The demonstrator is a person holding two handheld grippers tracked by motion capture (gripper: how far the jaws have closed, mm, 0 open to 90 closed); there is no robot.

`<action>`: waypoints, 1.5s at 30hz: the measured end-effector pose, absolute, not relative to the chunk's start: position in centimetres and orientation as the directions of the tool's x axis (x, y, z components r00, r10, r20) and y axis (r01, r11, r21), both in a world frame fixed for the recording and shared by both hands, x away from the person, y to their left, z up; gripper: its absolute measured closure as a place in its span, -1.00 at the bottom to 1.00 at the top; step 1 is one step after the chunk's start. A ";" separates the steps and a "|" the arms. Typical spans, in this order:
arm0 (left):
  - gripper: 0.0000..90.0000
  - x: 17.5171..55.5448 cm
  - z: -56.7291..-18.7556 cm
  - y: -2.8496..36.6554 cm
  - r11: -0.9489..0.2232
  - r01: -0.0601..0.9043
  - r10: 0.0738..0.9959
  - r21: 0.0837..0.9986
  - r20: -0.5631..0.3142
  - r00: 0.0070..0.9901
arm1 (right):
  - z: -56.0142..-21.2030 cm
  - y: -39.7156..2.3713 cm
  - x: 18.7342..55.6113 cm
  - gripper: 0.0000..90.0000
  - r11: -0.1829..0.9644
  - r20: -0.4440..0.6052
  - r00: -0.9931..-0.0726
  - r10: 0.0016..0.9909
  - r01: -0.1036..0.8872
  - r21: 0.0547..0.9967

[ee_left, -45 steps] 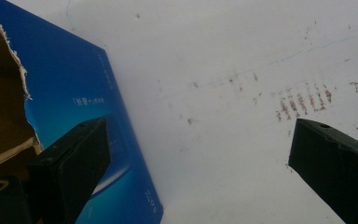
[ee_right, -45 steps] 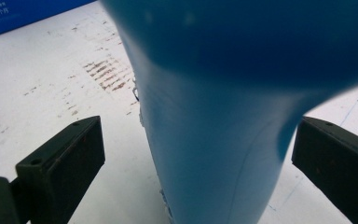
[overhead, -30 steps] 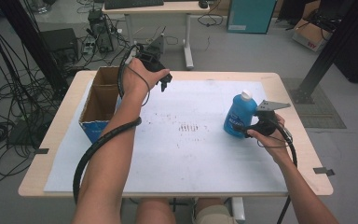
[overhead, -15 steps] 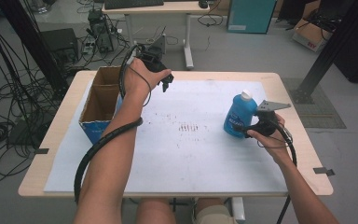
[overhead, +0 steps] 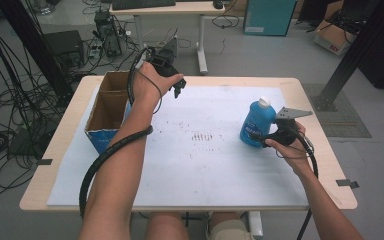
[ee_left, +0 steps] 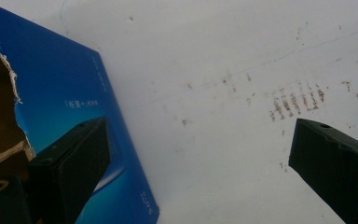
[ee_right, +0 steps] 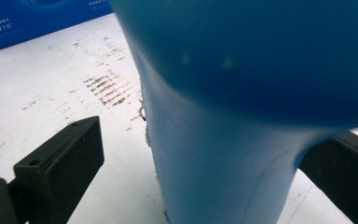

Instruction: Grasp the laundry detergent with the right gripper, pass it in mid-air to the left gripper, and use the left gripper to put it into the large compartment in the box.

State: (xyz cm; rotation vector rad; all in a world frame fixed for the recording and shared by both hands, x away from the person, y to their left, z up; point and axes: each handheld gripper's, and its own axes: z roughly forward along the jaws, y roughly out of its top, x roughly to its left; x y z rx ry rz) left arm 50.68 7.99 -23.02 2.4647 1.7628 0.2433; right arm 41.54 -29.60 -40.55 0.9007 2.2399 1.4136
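1. A blue bottle (overhead: 256, 125) with a white cap stands upright on the white sheet (overhead: 205, 165) covering the table, at the person's right; it sits between the two fingers of the right gripper (overhead: 270, 136), which reaches it from the side.
2. The right gripper view adds what the high view cannot; the bottle (ee_right: 242, 116) looms close and blurred between the jaws, one black finger (ee_right: 60, 163) stands apart from the bottle's wall with white sheet showing in the gap, the other finger (ee_right: 345, 172) is partly hidden behind the bottle, so the jaws are spread around it and contact on that far side cannot be told.
3. The right hand (overhead: 289, 145) holds its gripper low over the sheet, forearm coming in from the near edge, grey plate on top.
4. The left gripper (overhead: 177, 85) is well apart from the bottle, raised near the table's far edge, wrist bent so the jaws point down; its cable loops around the forearm.
5. The left gripper view shows its fingers (ee_left: 70, 163) wide apart and holding nothing; beneath them lie the blue side of a cardboard box (ee_left: 74, 102) and brown smudges (ee_left: 298, 100) on the sheet.
6. In the high view the box (overhead: 107, 110) stands open just left of that hand.
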 end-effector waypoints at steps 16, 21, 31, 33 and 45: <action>-0.87 50.6 -22.8 7.9 -0.321 0.929 0.947 0.183 0.066 0.314 | -40.4 -29.7 41.4 -0.96 0.297 0.045 -0.738 0.673 0.326 0.897; -0.87 50.6 -22.8 7.9 -0.324 0.928 0.946 0.183 0.068 0.316 | -40.3 -29.7 41.4 -0.96 0.294 0.046 -0.740 0.671 0.323 0.900; -0.87 50.6 -22.7 7.8 -0.331 0.925 0.944 0.185 0.071 0.323 | -40.3 -29.7 41.4 -0.96 0.290 0.048 -0.737 0.674 0.323 0.901; -0.87 50.6 -22.9 7.8 -0.329 0.926 0.944 0.184 0.066 0.322 | -40.3 -29.7 41.4 -0.96 0.288 0.047 -0.739 0.672 0.319 0.903; -0.87 50.5 -22.8 7.7 -0.330 0.925 0.944 0.187 0.065 0.323 | -40.3 -29.7 41.3 -0.96 0.282 0.050 -0.739 0.672 0.317 0.906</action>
